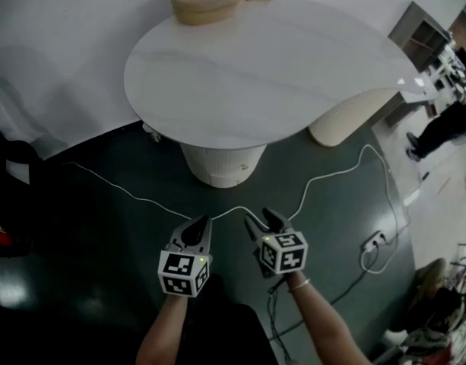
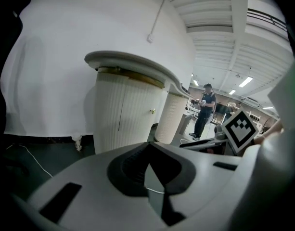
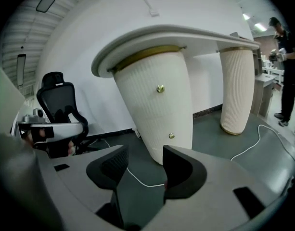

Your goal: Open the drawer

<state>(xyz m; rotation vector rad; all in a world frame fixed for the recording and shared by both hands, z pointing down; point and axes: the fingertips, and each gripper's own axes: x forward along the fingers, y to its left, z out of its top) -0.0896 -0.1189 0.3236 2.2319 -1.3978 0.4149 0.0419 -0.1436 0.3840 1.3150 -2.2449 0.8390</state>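
Note:
A white ribbed pedestal [image 1: 221, 166] carries the oval table top [image 1: 271, 67]. In the right gripper view the pedestal [image 3: 157, 109] shows an upper brass knob [image 3: 160, 88] and a lower brass knob [image 3: 171, 135], and its ribbed front lies flush all round. The left gripper view shows one knob [image 2: 152, 111]. My right gripper [image 1: 264, 223] is open and empty, held low over the floor, short of the pedestal, with its jaws [image 3: 145, 170] framing the base below the lower knob. My left gripper [image 1: 198, 225] hangs beside it with its jaws together, holding nothing [image 2: 147, 165].
A second ribbed pedestal [image 1: 339, 124] stands to the right. A white cable [image 1: 141, 198] crosses the dark floor between me and the table, towards a power strip [image 1: 372, 242]. A person [image 1: 445, 124] stands at the far right. A black office chair [image 3: 58, 102] is left of the table.

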